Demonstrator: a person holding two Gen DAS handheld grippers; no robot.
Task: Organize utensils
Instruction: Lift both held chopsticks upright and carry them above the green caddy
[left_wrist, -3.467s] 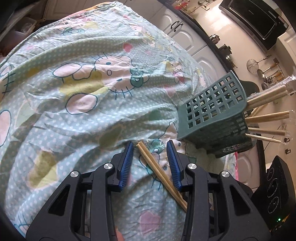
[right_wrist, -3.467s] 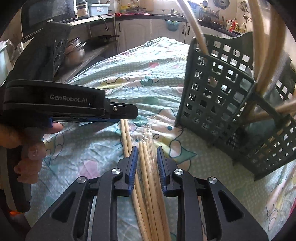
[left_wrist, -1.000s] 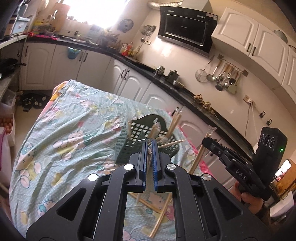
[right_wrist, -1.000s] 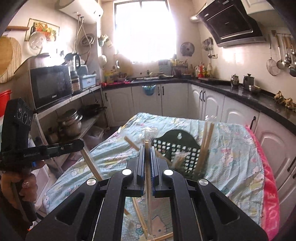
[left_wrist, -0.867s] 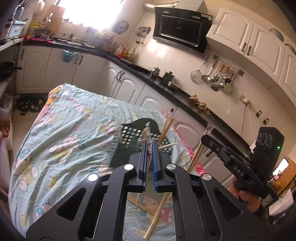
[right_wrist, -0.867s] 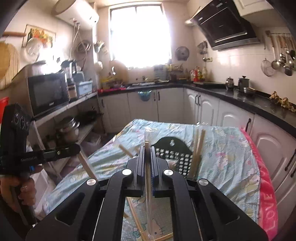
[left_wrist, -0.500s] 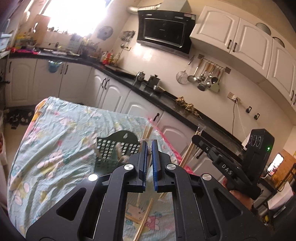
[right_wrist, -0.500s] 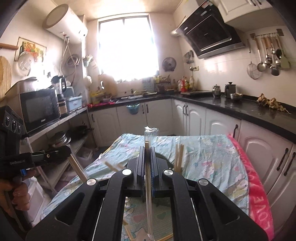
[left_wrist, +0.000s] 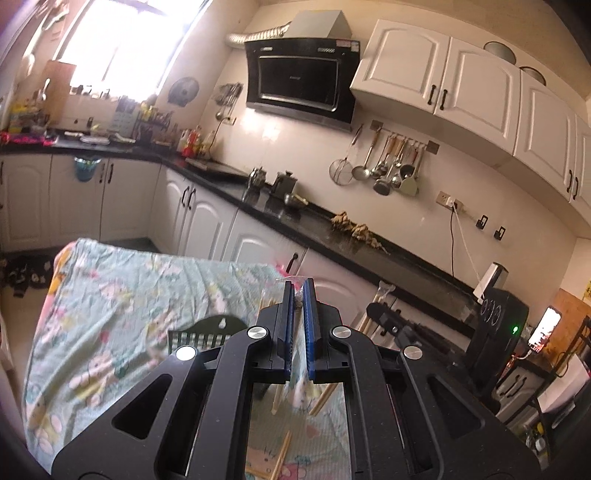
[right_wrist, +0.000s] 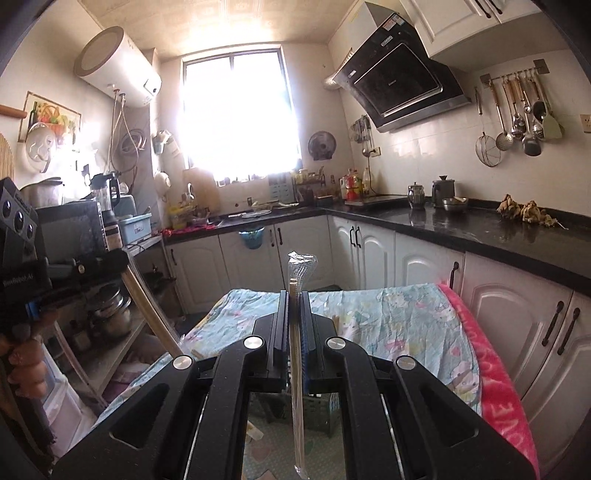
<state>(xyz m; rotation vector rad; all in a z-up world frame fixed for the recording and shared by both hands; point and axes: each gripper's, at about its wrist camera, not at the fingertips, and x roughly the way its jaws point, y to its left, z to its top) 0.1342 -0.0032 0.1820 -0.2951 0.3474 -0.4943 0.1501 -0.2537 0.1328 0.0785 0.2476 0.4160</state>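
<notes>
Kitchen scene, two wrist views, both looking out over a table w/ a pale green cartoon-print cloth (left_wrist: 122, 295).

Left view: left gripper (left_wrist: 299, 295) sitting centre frame, raised above the table, blue pads pressed nearly together, pinching a wrapped pair of wooden chopsticks (left_wrist: 293, 334); clear wrapper poking up past the tips, wooden ends hanging down below the jaws. Dark green slotted utensil basket (left_wrist: 207, 334) standing on the cloth below and left of the gripper, partly hidden behind it, w/ chopsticks sticking up from it. More loose chopsticks (left_wrist: 280, 456) lying on the cloth at bottom of frame. At right, right gripper (left_wrist: 375, 314) showing side-on, holding sticks of its own.

Right view: right gripper (right_wrist: 294, 295) also up in the air, pointing slightly down, pads clamped tight on another pair of chopsticks in a clear sleeve (right_wrist: 296, 369); crinkled sleeve end rising above the tips, sticks running straight down between the arms. Basket (right_wrist: 321, 413) peeking out below the jaws, mostly hidden. At far left, a hand (right_wrist: 22, 369) gripping the left gripper's handle, w/ its chopsticks (right_wrist: 151, 314) slanting down toward the table. Pink towel edge (right_wrist: 495, 384) hanging on the cloth's right side.

Background: white cabinets, black countertop (right_wrist: 480, 229), range hood (left_wrist: 299, 88), hanging ladles (left_wrist: 391, 170), bright window (right_wrist: 240, 110).
</notes>
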